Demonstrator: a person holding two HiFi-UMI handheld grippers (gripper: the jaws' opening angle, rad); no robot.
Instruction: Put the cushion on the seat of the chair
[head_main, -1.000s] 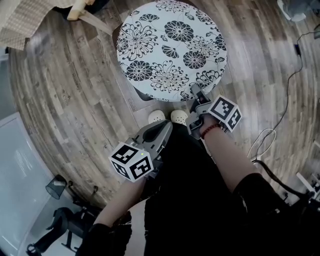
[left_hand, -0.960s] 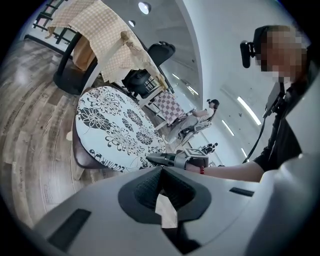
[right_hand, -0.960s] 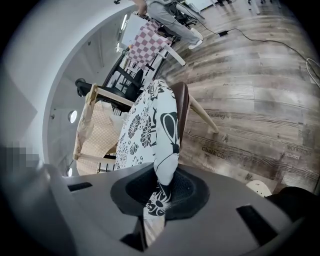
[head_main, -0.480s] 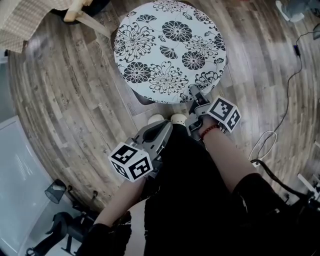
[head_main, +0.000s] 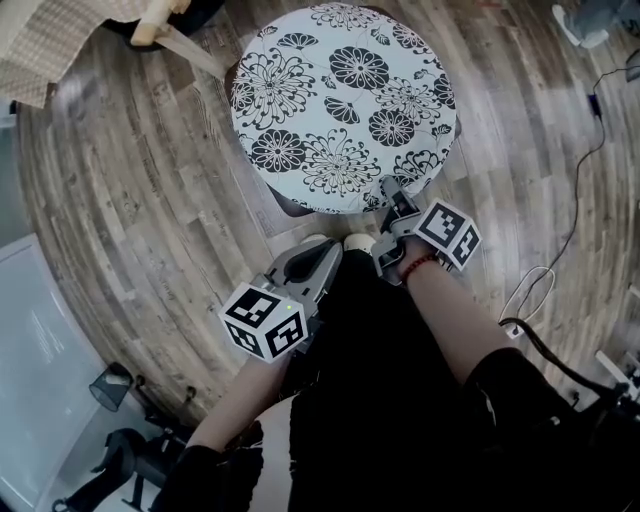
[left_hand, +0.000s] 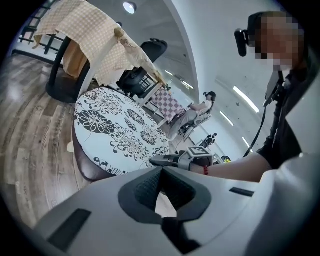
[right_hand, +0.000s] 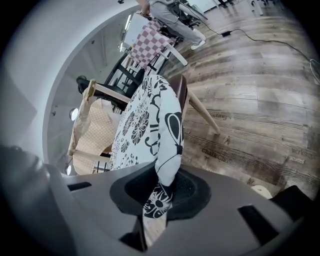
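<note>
A round white cushion (head_main: 345, 105) with black flower print lies flat on the chair's brown seat (head_main: 287, 203), covering nearly all of it. My right gripper (head_main: 392, 190) holds the cushion's near right edge. In the right gripper view the folded edge of the cushion (right_hand: 150, 125) is pinched between the jaws of the right gripper (right_hand: 159, 192), which have just been opening slightly. My left gripper (head_main: 325, 255) hangs back from the cushion, near my legs, shut and with nothing in it. In the left gripper view the left gripper (left_hand: 161, 185) faces the cushion (left_hand: 117, 132).
A table with a checked cloth (head_main: 40, 40) and a pale wooden leg (head_main: 185, 45) stand at the top left. Cables (head_main: 590, 130) run over the wood floor at the right. My shoes (head_main: 358, 240) are just in front of the chair. A black lamp-like thing (head_main: 110, 375) sits lower left.
The cushion and my right gripper have shifted only a touch in the head view. The left gripper has stayed where it was.
</note>
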